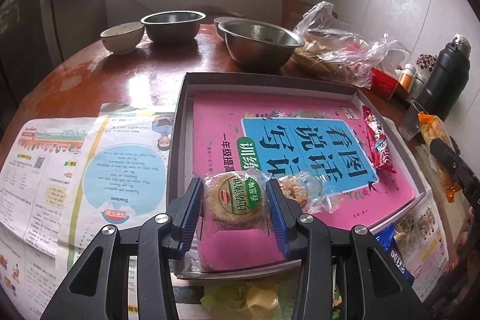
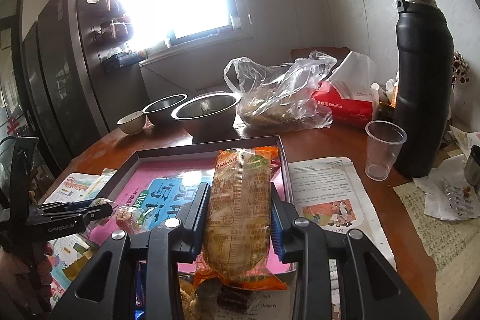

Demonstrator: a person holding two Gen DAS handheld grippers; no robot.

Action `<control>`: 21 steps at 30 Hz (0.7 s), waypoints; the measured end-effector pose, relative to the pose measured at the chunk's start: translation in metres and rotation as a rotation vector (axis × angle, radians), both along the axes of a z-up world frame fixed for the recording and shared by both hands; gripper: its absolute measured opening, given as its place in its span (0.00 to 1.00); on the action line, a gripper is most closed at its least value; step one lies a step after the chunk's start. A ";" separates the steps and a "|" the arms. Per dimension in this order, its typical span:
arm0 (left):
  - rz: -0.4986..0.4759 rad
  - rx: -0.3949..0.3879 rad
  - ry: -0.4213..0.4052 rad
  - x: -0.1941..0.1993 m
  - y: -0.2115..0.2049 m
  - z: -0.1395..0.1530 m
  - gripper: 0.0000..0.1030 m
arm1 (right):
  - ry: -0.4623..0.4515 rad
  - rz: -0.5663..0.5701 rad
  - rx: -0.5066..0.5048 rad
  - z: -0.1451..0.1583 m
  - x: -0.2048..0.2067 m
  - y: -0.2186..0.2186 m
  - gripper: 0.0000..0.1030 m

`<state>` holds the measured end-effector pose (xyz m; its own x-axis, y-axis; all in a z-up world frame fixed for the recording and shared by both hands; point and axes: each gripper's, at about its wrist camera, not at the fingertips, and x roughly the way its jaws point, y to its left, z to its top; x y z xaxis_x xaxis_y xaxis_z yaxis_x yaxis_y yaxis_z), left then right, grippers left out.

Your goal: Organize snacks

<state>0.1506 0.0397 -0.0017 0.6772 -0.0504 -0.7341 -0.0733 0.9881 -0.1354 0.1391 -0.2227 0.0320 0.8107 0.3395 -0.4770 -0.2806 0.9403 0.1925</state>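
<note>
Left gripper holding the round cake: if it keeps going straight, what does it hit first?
Probably the pink book lying in the shallow grey box; the left gripper points down at it, though depth is unclear.

pink book [image 1: 270, 242], red snack packet [image 1: 376, 140], orange wrapper [image 2: 240, 212]

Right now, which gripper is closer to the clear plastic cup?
Right. The right gripper, shut on the orange snack pack, is over the tray's side nearest the plastic cup. The left gripper, holding a wrapped round cake, is farther across the tray.

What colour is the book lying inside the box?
Pink, with a blue panel, the book shows best in the left wrist view.
</note>
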 end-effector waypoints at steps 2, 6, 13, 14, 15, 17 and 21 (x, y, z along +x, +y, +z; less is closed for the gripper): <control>-0.003 -0.002 0.005 0.001 -0.002 -0.002 0.43 | 0.006 -0.001 0.002 -0.002 0.002 -0.002 0.35; -0.015 -0.005 0.017 0.002 -0.006 -0.007 0.43 | 0.011 -0.006 0.005 -0.006 0.007 -0.003 0.35; -0.021 -0.005 0.022 0.003 -0.009 -0.009 0.43 | 0.029 0.000 0.013 -0.013 0.015 -0.004 0.35; -0.019 -0.005 0.024 0.003 -0.009 -0.009 0.43 | 0.031 0.000 0.014 -0.013 0.015 -0.004 0.35; -0.018 -0.003 0.024 0.002 -0.009 -0.009 0.43 | 0.034 0.001 0.015 -0.015 0.017 -0.004 0.35; -0.018 -0.005 0.027 0.003 -0.008 -0.010 0.43 | 0.040 -0.001 0.017 -0.017 0.019 -0.002 0.35; -0.018 -0.009 0.031 0.003 -0.008 -0.011 0.43 | 0.042 0.007 0.015 -0.021 0.023 0.001 0.35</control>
